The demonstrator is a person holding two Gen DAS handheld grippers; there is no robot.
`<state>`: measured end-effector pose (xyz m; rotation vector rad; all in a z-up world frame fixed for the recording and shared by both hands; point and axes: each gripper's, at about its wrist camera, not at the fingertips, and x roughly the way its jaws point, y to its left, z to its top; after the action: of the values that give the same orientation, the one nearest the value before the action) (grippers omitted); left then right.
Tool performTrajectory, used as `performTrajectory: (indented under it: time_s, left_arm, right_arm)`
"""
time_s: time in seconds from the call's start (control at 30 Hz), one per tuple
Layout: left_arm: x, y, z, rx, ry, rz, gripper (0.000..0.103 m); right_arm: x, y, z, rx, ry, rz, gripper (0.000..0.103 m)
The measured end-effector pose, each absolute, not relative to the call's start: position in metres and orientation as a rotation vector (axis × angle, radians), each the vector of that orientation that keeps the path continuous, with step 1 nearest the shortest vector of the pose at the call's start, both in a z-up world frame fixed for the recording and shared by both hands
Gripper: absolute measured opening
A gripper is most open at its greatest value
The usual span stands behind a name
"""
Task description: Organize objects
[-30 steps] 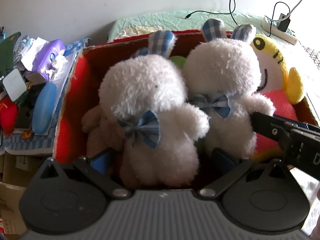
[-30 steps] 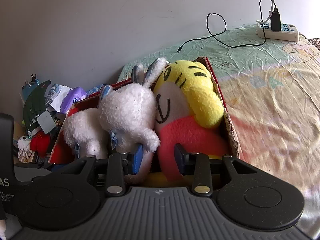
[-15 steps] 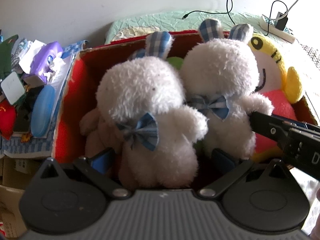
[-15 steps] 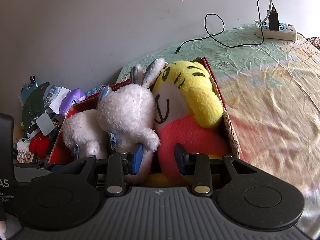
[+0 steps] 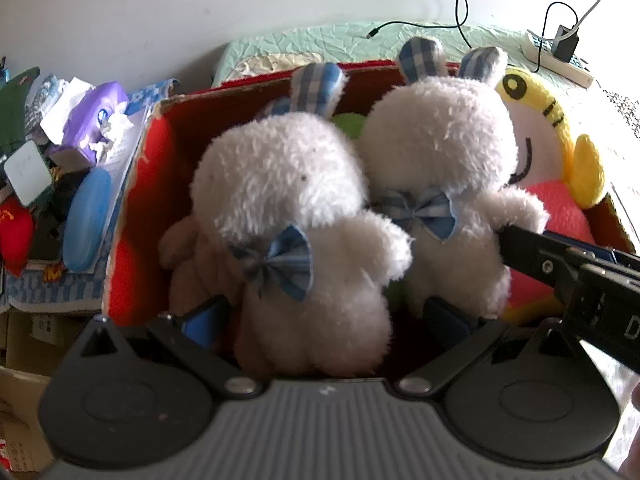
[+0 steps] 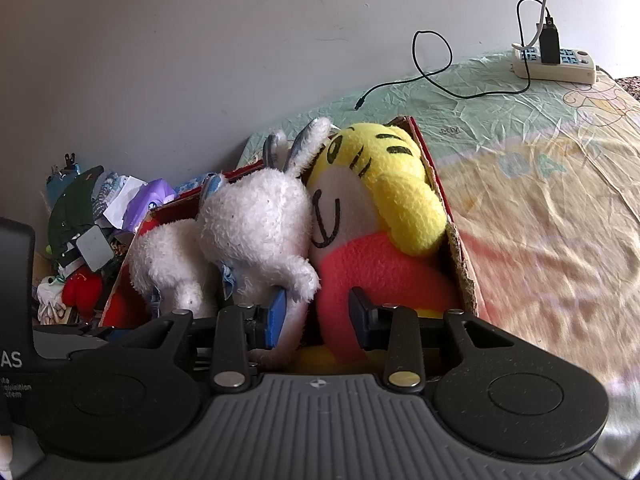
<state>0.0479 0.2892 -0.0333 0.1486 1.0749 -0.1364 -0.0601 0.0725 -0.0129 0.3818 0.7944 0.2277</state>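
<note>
A red cardboard box (image 5: 256,84) on the bed holds several plush toys. Two white bunnies with blue bows sit side by side: the left bunny (image 5: 288,200) and the right bunny (image 5: 436,140). A small brown plush (image 5: 184,248) is tucked by the left bunny. A yellow and red tiger plush (image 6: 384,184) fills the box's right end. My left gripper (image 5: 324,318) is open, its fingers straddling the left bunny's lower body with a gap on the right side. My right gripper (image 6: 318,316) is shut on the tiger's red body, with the right bunny's leg squeezed in alongside.
Left of the box lies a pile of clutter: a purple tissue pack (image 5: 96,116), a blue oval case (image 5: 86,224), a red item (image 5: 14,228). The wrinkled bed sheet (image 6: 540,200) spreads to the right. A power strip (image 6: 556,60) and a black cable (image 6: 432,76) lie by the wall.
</note>
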Motion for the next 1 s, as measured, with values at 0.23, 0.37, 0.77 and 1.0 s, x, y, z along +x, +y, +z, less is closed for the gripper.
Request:
performTrajectory:
  time_s: [0.23,0.37,0.77,1.0]
  left_arm:
    - [0.0504,0.2900,-0.0347,0.132,1.095,-0.148,0.103]
    - [0.0505,0.2899,-0.0351,0.133,1.093,-0.151,0.103]
    - [0.0490,0.2876,-0.0357,0.141,1.074,-0.148,0.103]
    - [0.0480,0.2869,-0.0367,0.136,1.060,-0.136,0.103]
  right_arm:
    - [-0.0619,0.0741,-0.0135,0.381,0.793,0.226,0.036]
    - [-0.0626,0.0750,-0.0138,0.382,0.792,0.226,0.036]
    - [-0.0618,0.0781,-0.0122,0.375,0.809,0.228,0.036]
    - [-0.0577,0.0802,-0.0101,0.366,0.832,0.219,0.036]
